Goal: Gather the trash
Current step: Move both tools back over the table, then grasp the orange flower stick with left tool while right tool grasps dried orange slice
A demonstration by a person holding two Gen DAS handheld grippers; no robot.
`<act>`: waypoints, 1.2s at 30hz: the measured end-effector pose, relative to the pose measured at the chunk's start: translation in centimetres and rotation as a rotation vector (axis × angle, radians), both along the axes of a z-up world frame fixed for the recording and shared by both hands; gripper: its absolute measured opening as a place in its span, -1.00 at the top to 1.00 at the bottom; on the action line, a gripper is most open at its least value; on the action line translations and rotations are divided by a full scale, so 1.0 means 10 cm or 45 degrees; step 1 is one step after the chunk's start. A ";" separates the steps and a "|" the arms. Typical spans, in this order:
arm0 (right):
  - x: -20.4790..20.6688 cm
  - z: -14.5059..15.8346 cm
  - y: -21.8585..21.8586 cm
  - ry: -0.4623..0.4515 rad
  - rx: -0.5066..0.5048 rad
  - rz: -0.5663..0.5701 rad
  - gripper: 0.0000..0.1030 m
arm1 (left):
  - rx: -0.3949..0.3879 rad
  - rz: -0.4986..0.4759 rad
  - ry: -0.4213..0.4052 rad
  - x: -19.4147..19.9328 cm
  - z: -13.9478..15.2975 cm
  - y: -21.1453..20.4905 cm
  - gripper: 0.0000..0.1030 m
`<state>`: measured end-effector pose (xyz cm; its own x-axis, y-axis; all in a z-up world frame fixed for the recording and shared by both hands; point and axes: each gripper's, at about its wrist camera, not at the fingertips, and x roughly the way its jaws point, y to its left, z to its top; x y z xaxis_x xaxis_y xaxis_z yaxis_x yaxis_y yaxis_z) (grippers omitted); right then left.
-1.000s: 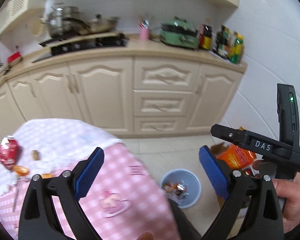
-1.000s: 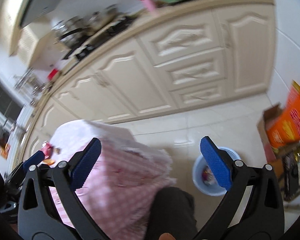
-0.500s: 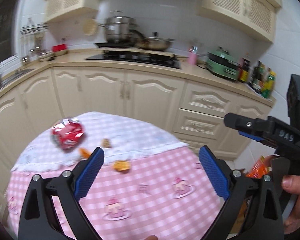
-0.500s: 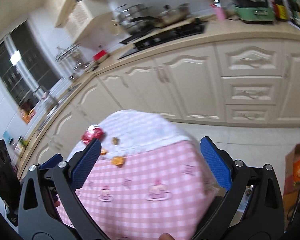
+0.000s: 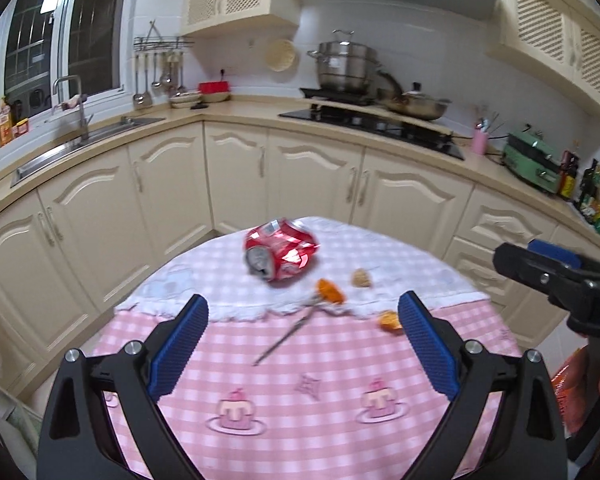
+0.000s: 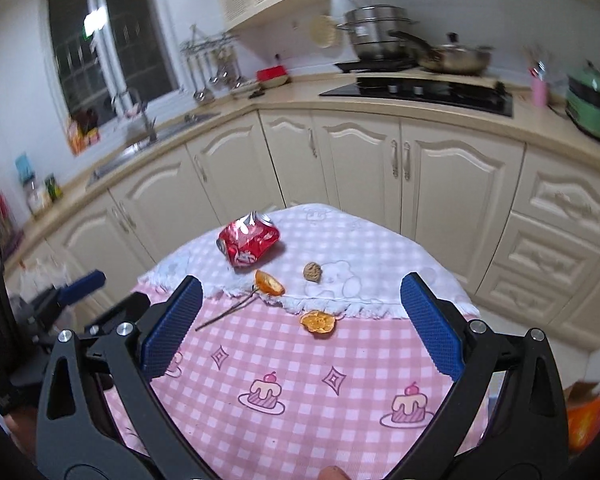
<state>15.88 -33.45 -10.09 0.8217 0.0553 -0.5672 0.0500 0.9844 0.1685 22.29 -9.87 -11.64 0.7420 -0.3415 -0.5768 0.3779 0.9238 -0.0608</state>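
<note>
- Behind everything, cream kitchen cabinets (image 5: pixel 308 184) run in a curve under a beige countertop (image 6: pixel 300 92), with a black hob (image 5: pixel 372 122) carrying a steel stockpot (image 5: pixel 346 66) and a wok (image 6: pixel 454 58).
- Nearer, a round table wears a pink checked tablecloth (image 5: pixel 300 408) printed with little cakes, and a white fringed cloth (image 6: pixel 364 256) lies over its far half.
- Both grippers hang over the near edge of the table, pointing across it at the trash.
- Left gripper (image 5: pixel 303 346): its blue pads are spread wide apart with nothing between them.
- Right gripper (image 6: pixel 300 326): its jaws likewise stand wide apart and empty; in the left wrist view its black body juts in from the right edge.
- Crushed red soda can (image 5: pixel 278 254) lies on its side on the white cloth at the far side of the table, well beyond both sets of fingers.
- Thin stick (image 6: pixel 228 310) lies slantwise across the fringe, its far end meeting an orange peel piece (image 6: pixel 269 283) just on the near side of the can.
- Second orange peel (image 6: pixel 318 323) sits on the pink checks, touching the fringe, to the right of the stick.
- Small brown walnut-like scrap (image 6: pixel 312 271) rests on the white cloth, near the first peel and right of the can.
</note>
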 end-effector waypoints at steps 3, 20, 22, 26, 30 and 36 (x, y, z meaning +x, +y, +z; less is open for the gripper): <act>0.08 -0.10 0.07 0.029 -0.056 0.011 -0.89 | 0.020 0.008 0.015 0.10 -0.14 0.06 -0.82; 0.55 -0.91 -0.23 0.311 -0.018 -0.020 -0.89 | 0.322 -0.168 0.265 1.10 -1.29 -0.62 -0.19; 0.63 -1.05 -0.24 0.351 -0.002 -0.004 -0.89 | 0.281 -0.168 0.282 1.12 -1.33 -0.62 0.02; 0.79 -1.29 -0.21 0.401 0.049 0.012 -0.88 | 0.221 -0.200 0.318 1.07 -1.32 -0.66 0.79; 0.91 -1.38 -0.13 0.409 0.058 0.045 -0.55 | 0.153 -0.186 0.353 1.04 -1.33 -0.59 0.94; 0.86 -1.39 -0.02 0.378 -0.028 0.051 0.20 | 0.062 -0.129 0.380 0.90 -1.29 -0.36 0.94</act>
<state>24.52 -33.68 -24.01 0.6174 0.0695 -0.7835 0.0550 0.9898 0.1312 31.27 -13.43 -24.58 0.5010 -0.3715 -0.7817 0.4403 0.8870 -0.1393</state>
